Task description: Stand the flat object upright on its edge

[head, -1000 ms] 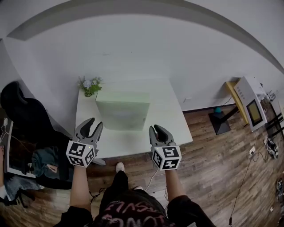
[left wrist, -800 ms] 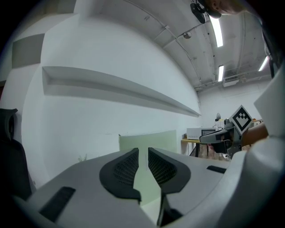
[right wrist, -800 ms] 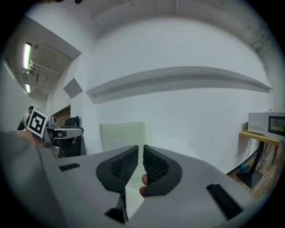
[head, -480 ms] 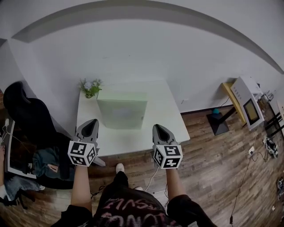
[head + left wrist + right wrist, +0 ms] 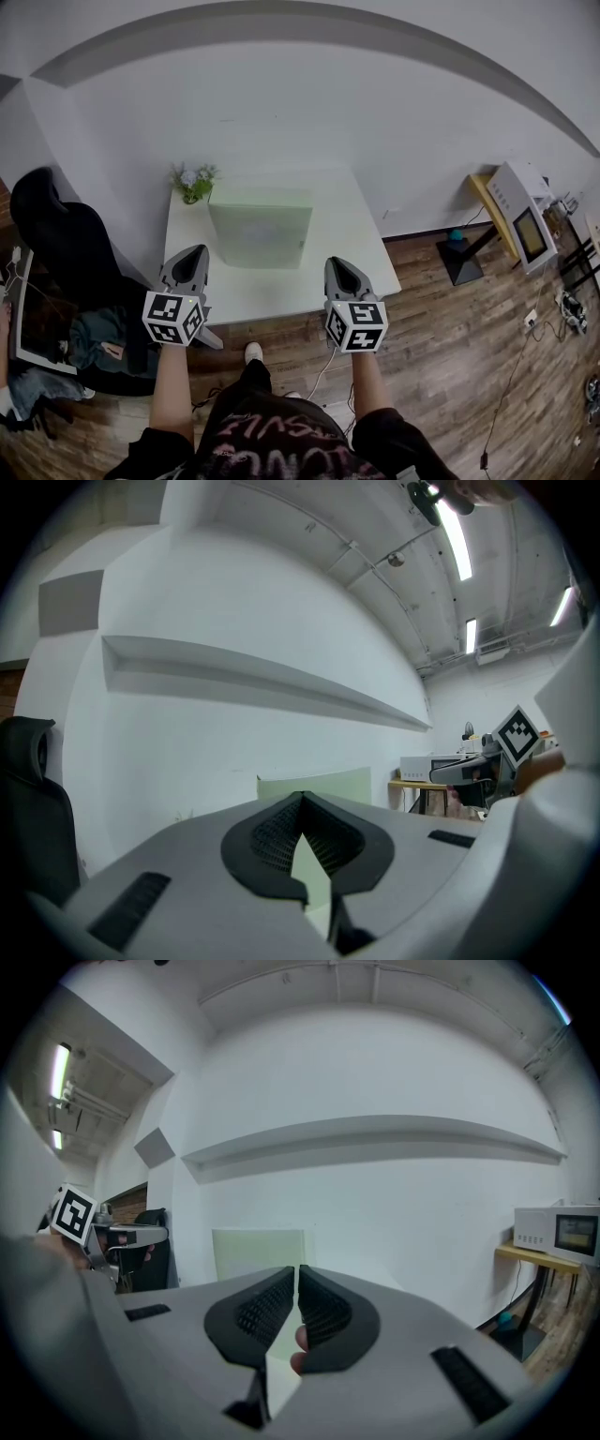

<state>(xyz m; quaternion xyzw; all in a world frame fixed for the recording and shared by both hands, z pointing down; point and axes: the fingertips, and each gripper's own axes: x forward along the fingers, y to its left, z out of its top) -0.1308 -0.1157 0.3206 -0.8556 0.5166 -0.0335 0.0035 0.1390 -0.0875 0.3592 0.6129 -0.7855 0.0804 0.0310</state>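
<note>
Green board [image 5: 261, 236] seemingly upright on white bench [image 5: 349, 234], centre frame. Left tongs [image 5: 194, 255] and right tongs [image 5: 337, 266] closed, empty, lower frame. Best held clear, avoiding knocks.

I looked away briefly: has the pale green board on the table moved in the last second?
No. The board keeps its place beside the plant at the table's back left.

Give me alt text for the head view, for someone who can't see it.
A pale green flat board stands upright on a white table by a white wall, a small potted plant beside it. The left gripper and right gripper hover at the table's front edge, jaws shut and empty.
</note>
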